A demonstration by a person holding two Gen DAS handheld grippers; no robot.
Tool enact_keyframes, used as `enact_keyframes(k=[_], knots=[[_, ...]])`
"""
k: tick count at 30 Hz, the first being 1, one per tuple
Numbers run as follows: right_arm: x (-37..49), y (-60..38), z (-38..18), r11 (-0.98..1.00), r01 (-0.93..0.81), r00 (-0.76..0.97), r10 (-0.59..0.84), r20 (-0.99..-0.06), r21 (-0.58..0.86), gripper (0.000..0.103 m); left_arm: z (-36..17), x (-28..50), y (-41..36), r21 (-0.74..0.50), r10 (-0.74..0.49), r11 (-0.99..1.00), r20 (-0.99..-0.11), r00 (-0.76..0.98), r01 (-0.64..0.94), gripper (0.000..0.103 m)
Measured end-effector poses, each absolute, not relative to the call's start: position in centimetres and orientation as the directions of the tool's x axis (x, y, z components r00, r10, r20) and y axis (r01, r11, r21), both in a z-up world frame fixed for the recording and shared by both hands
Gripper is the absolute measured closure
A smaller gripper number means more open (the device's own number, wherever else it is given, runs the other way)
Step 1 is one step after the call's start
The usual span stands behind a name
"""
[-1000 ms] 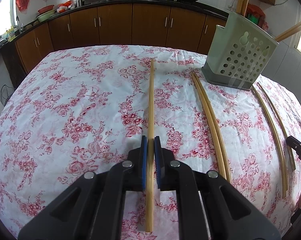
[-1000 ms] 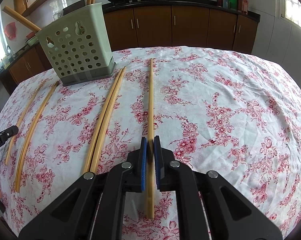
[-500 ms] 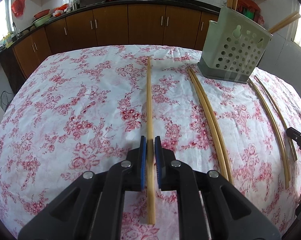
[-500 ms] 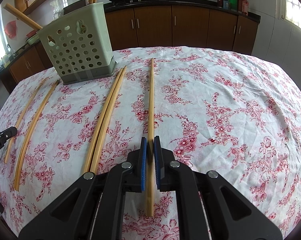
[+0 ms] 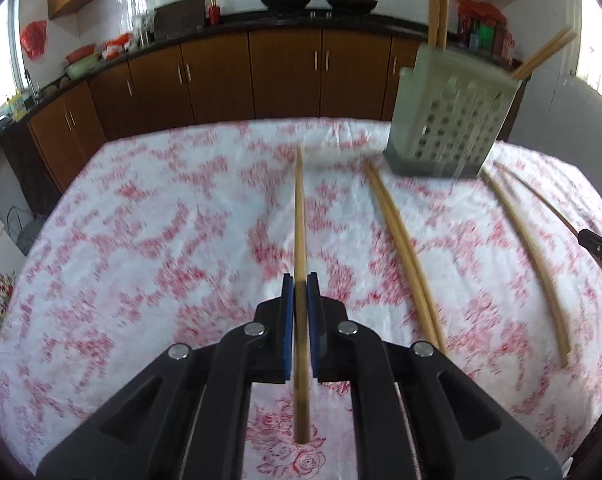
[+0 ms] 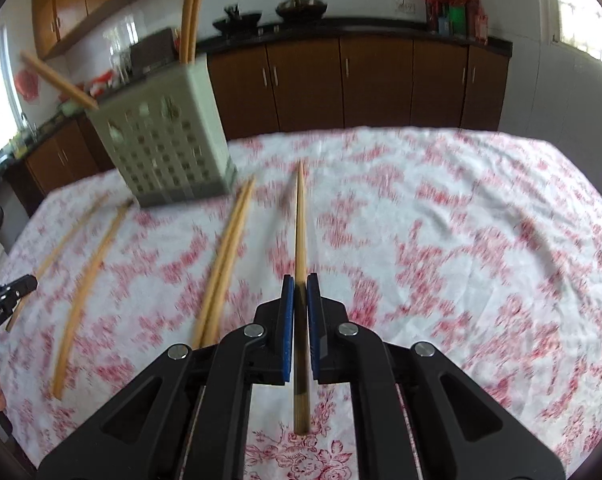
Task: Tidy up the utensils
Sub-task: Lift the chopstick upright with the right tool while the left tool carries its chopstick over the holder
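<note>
L claw (image 5: 300, 282) & R claw (image 6: 300, 282) ea. clamp 1 chopstick (image 5: 299, 216) | 4 loose | 1 holder (image 5: 451, 120)

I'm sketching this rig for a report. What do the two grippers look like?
Both the left gripper and right gripper are matte black plastic linkages with round silver rivets and blue pads lining the fingers. No cables or sleeves show.

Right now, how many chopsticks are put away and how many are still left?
Done: a few chopsticks already stand in the green holder. In hand: the left gripper and the right gripper each clamp one chopstick, and. Left: a pair and two separate chopsticks lie on the floral tablecloth.
</note>
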State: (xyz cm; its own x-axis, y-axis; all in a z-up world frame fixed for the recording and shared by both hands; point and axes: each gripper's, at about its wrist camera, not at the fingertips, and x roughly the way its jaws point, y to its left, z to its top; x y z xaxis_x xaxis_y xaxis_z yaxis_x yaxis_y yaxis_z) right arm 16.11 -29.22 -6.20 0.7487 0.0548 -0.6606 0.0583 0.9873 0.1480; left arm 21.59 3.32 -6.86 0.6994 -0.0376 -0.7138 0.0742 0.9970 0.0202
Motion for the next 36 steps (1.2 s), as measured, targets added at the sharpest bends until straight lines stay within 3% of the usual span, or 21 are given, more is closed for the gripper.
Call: enact_keyframes(k=[8, 18, 26, 36], knots=[[14.7, -29.8, 0.2, 0.986, 0.039, 0.86, 0.048, -0.507, 0.16, 0.095, 1.1, 20.0, 4.3, -0.055, -0.098, 0.995, -0.554, 0.827, 0.081, 0.095], [14.5, -29.5, 5.0, 0.979, -0.002, 0.92, 0.081, -0.384, 0.203, 0.096, 6.3, 19.7, 2.7, -0.067, -0.167, 0.986, -0.472, 0.865, 0.154, 0.095], [13.6, -27.7, 12.2, 0.967, -0.119, 0.976, 0.156, -0.154, 0.226, 0.096, 11.5, 18.5, -0.7, -0.077, -0.276, 0.961, -0.373, 0.886, 0.267, 0.095], [16.1, -26.7, 14.0, 0.964, -0.124, 0.992, 0.129, -0.005, 0.234, 0.096, 15.4, 20.9, -3.9, -0.074, -0.3, 0.954, -0.254, 0.92, 0.291, 0.095]])
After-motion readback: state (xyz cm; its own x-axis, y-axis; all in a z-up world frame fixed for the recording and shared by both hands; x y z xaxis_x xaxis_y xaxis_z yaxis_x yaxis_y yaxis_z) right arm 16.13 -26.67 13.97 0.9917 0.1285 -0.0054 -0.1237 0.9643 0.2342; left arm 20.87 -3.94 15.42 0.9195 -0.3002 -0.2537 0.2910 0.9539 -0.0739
